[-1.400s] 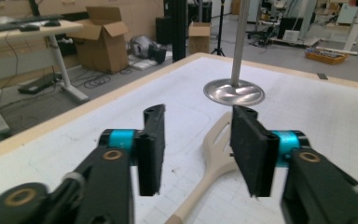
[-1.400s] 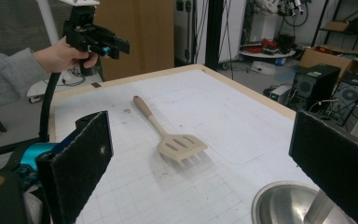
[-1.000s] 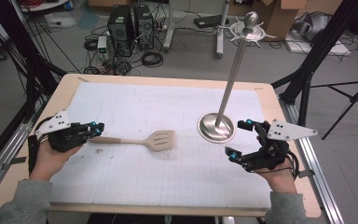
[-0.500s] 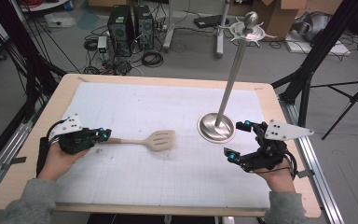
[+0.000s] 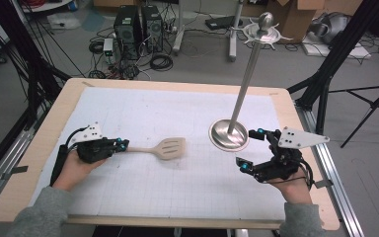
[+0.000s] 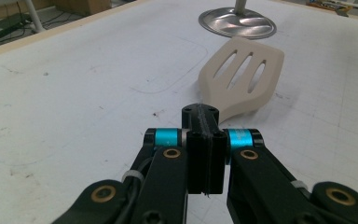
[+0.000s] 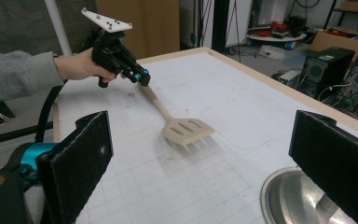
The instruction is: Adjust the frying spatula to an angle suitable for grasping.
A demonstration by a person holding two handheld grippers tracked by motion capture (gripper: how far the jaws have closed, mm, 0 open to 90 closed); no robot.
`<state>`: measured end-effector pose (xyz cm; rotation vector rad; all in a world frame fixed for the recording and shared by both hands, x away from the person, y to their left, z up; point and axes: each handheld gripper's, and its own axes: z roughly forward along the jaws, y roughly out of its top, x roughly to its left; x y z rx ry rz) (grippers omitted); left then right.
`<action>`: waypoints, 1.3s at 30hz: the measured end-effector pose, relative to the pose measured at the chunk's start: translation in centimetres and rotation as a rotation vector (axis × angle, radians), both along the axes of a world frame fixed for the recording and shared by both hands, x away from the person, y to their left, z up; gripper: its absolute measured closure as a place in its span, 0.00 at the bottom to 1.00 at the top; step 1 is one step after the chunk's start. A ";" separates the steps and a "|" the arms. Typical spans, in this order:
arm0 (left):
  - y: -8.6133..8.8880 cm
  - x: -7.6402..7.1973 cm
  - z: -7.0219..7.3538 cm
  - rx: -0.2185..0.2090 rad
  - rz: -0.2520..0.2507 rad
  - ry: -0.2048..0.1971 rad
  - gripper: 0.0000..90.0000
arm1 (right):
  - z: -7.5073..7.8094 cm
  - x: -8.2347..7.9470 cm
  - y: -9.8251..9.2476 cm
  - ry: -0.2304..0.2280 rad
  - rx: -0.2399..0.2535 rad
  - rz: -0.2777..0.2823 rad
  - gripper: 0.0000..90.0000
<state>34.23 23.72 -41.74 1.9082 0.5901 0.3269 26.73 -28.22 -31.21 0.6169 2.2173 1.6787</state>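
Note:
A beige slotted spatula [image 5: 170,148] lies across the middle of the white mat, its head [image 6: 242,79] pointing toward the stand. My left gripper [image 5: 123,145] is shut on the end of its handle, and in the left gripper view the jaws [image 6: 200,140] are clamped together around it. In the right gripper view the spatula [image 7: 186,130] slopes down from the left gripper [image 7: 140,77], with its head low at the mat. My right gripper [image 5: 250,149] is open at the right, beside the stand's base, with nothing between its pads [image 7: 79,154].
A metal stand with a round base [image 5: 228,136] and a tall pole topped by hooks [image 5: 264,29] rises right of centre. The wooden table edge [image 5: 177,219] frames the mat. Computers, cables and tripod legs are on the floor beyond.
My left gripper has moved right and a little lower, still clamped on the spatula handle. The spatula head stays in about the same spot. The right gripper has kept still.

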 end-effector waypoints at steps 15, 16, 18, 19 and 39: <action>-1.6 2.2 -0.3 0.051 -0.043 0.040 1.00 | -0.2 0.0 0.2 0.008 -0.015 -0.004 0.06; -1.7 2.4 -0.4 0.059 -0.045 0.044 1.00 | -0.2 0.0 0.2 0.008 -0.015 -0.004 0.06; -1.9 2.7 -0.5 0.077 -0.052 0.056 1.00 | -0.2 0.0 0.2 0.007 -0.020 -0.005 0.06; -2.1 2.8 -0.6 0.075 -0.052 0.052 1.00 | -0.2 0.0 0.2 0.003 -0.022 -0.008 0.06; -5.3 4.4 -1.8 0.143 -0.080 0.092 1.00 | -0.1 -0.5 -0.2 -0.001 -0.020 -0.016 0.06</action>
